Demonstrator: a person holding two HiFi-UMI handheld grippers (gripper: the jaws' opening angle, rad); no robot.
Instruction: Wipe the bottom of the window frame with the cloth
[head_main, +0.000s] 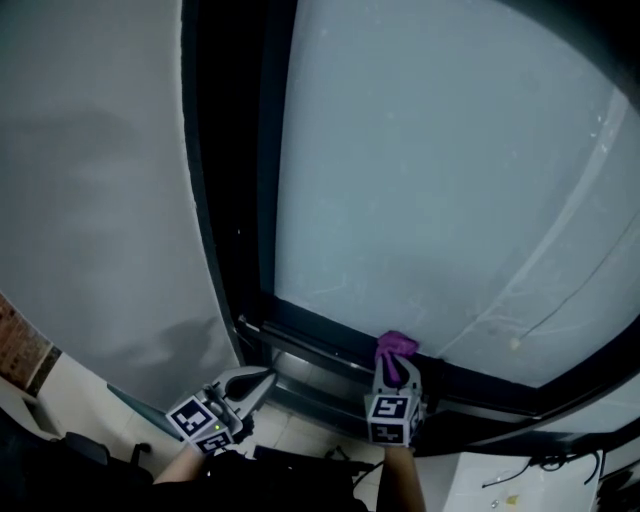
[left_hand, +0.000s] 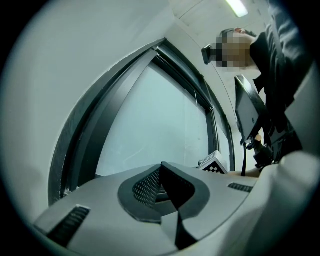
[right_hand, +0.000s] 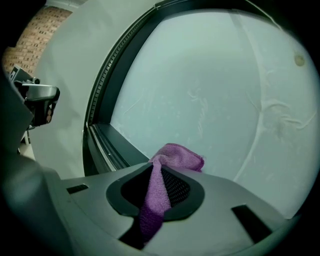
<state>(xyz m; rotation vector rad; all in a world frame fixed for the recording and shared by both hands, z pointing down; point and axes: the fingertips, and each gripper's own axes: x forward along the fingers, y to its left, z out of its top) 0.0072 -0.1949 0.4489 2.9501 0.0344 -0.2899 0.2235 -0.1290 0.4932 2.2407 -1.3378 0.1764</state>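
The left gripper (head_main: 262, 379) and right gripper (head_main: 396, 372) have pale grey shells, each carrying a cube (head_main: 390, 415) of black-and-white square markers. Black mesh-textured pads (left_hand: 147, 187) line the jaws. The person wears dark clothing (left_hand: 284, 62).

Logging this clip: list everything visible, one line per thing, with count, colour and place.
window pane: one, pale and frosted, fills the upper right of the head view.
window frame: one, black, around the pane, with its bottom rail running below the glass.
wall: one, grey-white, left of the frame.
brick patch: one, reddish, at the lower left edge.
cloth: one, purple, its free end up at the bottom rail; I cannot tell if it touches.
left tongs: one, grey, shut and empty, pointing towards the frame's lower left corner.
right tongs: one, grey, shut on the cloth.
forearms: two, at the bottom edge, behind the tongs.
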